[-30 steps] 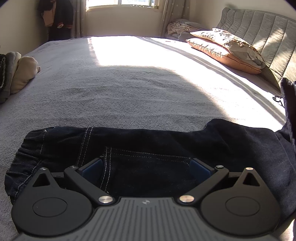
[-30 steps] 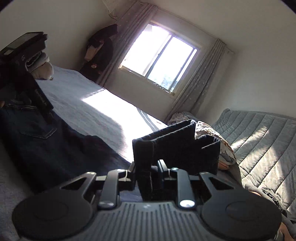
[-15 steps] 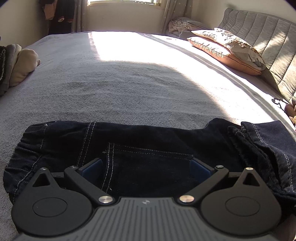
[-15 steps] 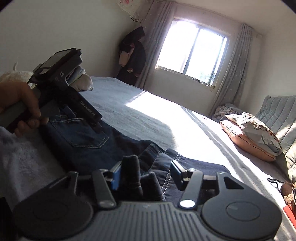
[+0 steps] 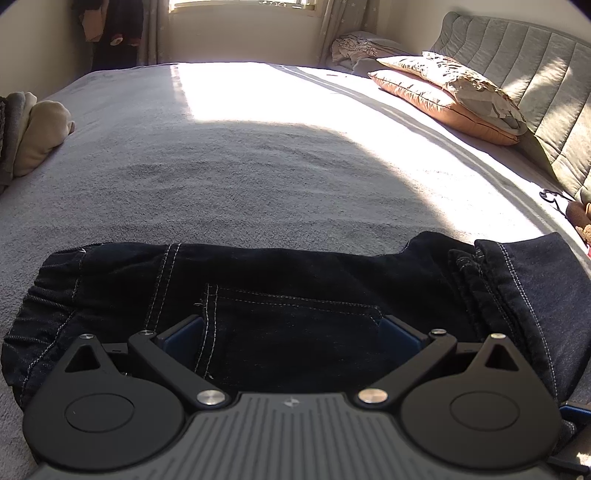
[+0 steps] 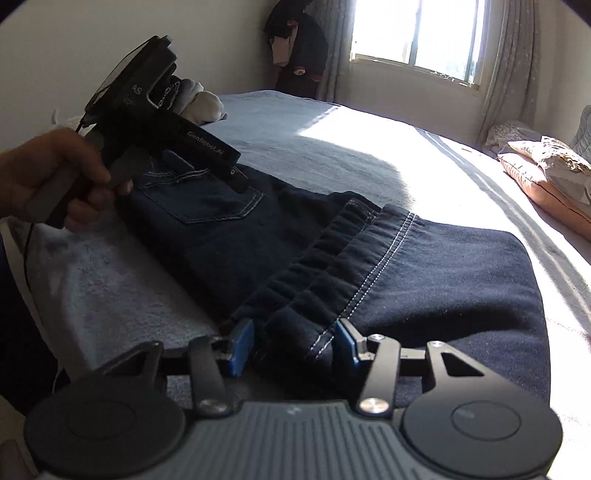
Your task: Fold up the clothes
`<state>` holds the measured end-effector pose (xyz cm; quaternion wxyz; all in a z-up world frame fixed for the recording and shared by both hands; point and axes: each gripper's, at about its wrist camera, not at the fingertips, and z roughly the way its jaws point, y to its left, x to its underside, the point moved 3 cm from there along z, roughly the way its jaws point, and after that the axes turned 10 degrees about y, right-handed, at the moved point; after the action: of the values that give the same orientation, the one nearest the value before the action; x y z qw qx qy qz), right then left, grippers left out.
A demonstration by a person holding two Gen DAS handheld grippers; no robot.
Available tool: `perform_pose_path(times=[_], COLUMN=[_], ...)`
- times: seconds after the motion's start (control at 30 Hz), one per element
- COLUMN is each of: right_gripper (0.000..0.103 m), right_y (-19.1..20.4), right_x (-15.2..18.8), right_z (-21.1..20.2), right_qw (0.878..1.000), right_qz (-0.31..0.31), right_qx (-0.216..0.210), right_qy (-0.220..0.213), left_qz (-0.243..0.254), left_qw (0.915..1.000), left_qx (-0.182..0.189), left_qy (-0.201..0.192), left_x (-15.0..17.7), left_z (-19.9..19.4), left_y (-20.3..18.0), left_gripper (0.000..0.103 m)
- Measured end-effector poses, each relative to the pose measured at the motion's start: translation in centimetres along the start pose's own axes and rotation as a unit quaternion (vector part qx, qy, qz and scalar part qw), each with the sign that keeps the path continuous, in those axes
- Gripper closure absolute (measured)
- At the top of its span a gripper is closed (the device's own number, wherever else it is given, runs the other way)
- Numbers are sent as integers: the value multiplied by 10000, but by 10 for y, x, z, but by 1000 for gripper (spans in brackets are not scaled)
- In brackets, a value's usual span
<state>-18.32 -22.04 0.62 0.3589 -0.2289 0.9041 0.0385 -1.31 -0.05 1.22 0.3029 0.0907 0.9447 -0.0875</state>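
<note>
Dark blue jeans [image 5: 295, 280] lie on the grey bed [image 5: 258, 166], folded with the leg cuffs [image 6: 351, 251] laid over the seat. My left gripper [image 5: 291, 332] stands wide open over the back pocket [image 6: 207, 199], its tips down on the denim. In the right wrist view a hand holds it [image 6: 240, 181]. My right gripper [image 6: 293, 343] sits low at the cuffs' near edge. Its jaws are closing with the bunched hem between the blue pads [image 6: 240, 347], and I see no squeeze on the cloth. The cuffs [image 5: 517, 280] rest flat.
Two pillows [image 5: 450, 96] lean against a padded headboard [image 5: 535, 74] at the right. A pile of folded clothes [image 5: 33, 133] sits at the bed's left edge. Dark garments [image 6: 295, 48] hang in the far corner beside the window [image 6: 417, 33]. Sunlight falls across the far half of the bed.
My right gripper came down with the raised leg ends, laid them on the jeans and let go. The cuffs now lie flat. My left gripper stayed on the pocket.
</note>
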Motion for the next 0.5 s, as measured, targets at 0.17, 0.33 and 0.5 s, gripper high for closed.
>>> perform_pose_path(times=[0.17,0.33,0.5], right_gripper=[68,34,26], right_y=[-8,18,42], right_x=[0,4,9], right_z=[-8,0,13], right_qw=[9994,9982,9906], right_qz=[55,-562,-1295], right_qx=[-333,-20,408], right_qy=[-34,-224,-137], left_qz=[15,-2,33], left_qw=[10000,10000,10000], left_qx=[25,30,46], left_qy=[14,27,42], left_x=[0,-1,0], left_z=[0,0,0], left_y=[1,1,2], left_gripper=[0,0,0])
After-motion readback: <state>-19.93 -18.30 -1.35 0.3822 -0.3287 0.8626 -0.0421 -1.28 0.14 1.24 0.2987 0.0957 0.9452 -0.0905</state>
